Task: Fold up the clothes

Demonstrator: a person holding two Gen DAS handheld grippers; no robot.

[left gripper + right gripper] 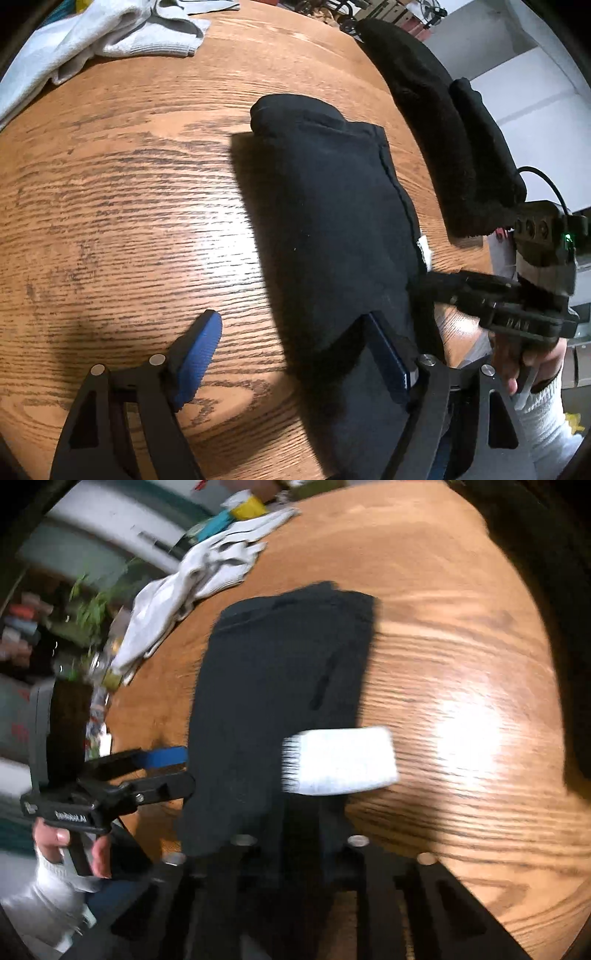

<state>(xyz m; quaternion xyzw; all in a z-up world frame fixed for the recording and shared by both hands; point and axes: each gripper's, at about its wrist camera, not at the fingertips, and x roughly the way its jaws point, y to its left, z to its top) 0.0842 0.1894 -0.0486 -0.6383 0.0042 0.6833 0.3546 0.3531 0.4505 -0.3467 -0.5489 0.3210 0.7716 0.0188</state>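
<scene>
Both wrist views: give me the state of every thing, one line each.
black garment: folded, lying flat on the table.
white clothes: loosely heaped at the far table edge, not folded.
left gripper: open, one of its fingers tucked under the garment's near fold, the other over bare wood.
right gripper: at the garment's side edge; grip too blurred to tell.

One black garment (332,221), two tongs (295,354), one table (129,203)

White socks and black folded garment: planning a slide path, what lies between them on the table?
Bare wood tabletop between white socks and black garment, in the left wrist view.
</scene>
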